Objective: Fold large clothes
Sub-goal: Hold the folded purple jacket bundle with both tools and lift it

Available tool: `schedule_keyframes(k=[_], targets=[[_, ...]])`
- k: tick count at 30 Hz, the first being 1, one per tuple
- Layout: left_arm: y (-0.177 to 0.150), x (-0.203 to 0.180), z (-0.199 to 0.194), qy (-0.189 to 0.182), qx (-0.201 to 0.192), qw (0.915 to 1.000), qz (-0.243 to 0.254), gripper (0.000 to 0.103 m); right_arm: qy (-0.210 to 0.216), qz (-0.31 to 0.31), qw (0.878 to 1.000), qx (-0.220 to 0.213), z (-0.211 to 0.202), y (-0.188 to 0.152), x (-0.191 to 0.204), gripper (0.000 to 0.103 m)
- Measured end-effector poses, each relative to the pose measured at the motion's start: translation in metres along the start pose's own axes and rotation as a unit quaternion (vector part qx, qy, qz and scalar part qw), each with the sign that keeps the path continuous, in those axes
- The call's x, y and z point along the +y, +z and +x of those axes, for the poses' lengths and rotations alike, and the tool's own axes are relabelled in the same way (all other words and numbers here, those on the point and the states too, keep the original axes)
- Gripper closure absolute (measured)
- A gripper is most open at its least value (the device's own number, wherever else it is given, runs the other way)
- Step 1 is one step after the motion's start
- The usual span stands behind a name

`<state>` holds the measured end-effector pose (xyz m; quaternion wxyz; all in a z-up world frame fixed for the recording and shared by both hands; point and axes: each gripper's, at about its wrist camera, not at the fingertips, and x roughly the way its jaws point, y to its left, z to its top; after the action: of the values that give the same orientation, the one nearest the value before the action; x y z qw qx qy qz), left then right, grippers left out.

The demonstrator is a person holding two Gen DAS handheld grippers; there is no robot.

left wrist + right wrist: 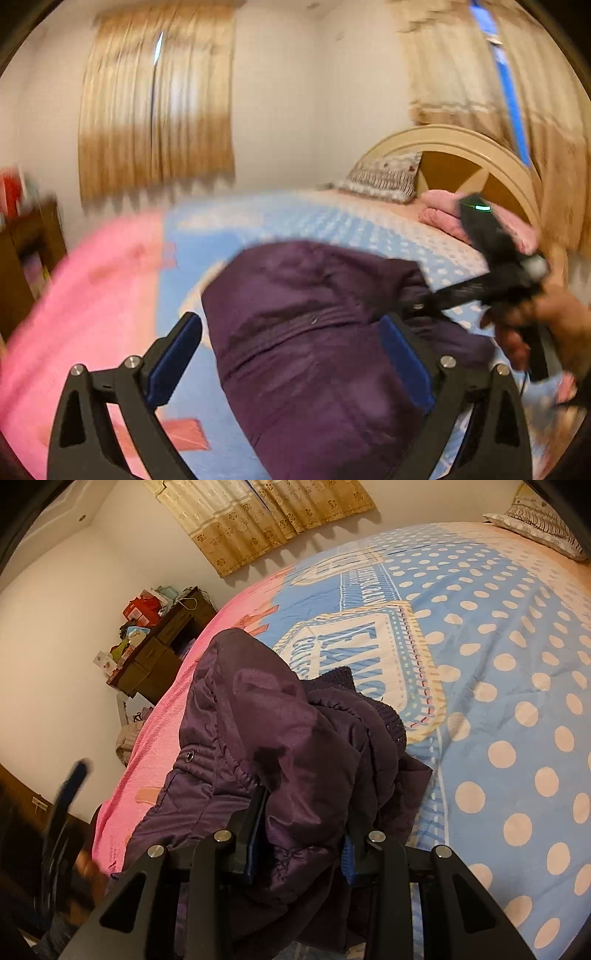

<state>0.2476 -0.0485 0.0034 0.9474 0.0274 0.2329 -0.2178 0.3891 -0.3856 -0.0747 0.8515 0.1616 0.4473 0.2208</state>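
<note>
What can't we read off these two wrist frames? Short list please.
- Left wrist view: the left tool stands open, but the curtains and pink blanket are motion-blurred.
- Right wrist view: the right tool is shut on the purple jacket; the bunched cloth hides the fingertips and how many layers are caught.
- Jacket's near end: cut off by the bottom edge in both views.
- Clutter on the desk: too small to identify.

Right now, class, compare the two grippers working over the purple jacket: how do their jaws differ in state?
1. The left gripper has jaws spread wide, with nothing pinched; the right gripper has jaws drawn close together.
2. The left gripper is clear of the purple jacket, which lies beyond it; the right gripper clamps a bunched fold of it.
Shared: both have black frames with blue pads, over the same bed.
</note>
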Motion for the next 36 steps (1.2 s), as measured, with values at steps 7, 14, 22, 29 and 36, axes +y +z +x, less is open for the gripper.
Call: schedule_keyframes(k=[7, 14, 22, 29, 36], targets=[[-0.032, -0.037, 0.047, -0.03, 0.062, 0.9976, 0.0, 0.005, -0.027, 0.001, 1.0, 0.001, 0.0, -0.01, -0.008, 0.068], [-0.032, -0.061, 0.058, 0.006, 0.082, 0.9964, 0.021, 0.0, -0.093, 0.055, 0.989, -0.106, -0.047, -0.016, 0.01, 0.044], [-0.039, -0.07, 0.062, 0.04, 0.058, 0.9975, 0.012, 0.0, 0.105, 0.116, 0.968, -0.197, -0.051, -0.014, 0.051, 0.033], [-0.039, -0.025, 0.031, 0.001, 0.044, 0.9977, -0.051, 0.0, 0.092, 0.194, 0.956, -0.2, -0.006, -0.023, -0.002, 0.033], [-0.031, -0.006, 0.028, 0.065, 0.035, 0.9968, -0.03, 0.0, -0.063, 0.059, 0.981, -0.176, 0.014, -0.021, 0.012, 0.033]])
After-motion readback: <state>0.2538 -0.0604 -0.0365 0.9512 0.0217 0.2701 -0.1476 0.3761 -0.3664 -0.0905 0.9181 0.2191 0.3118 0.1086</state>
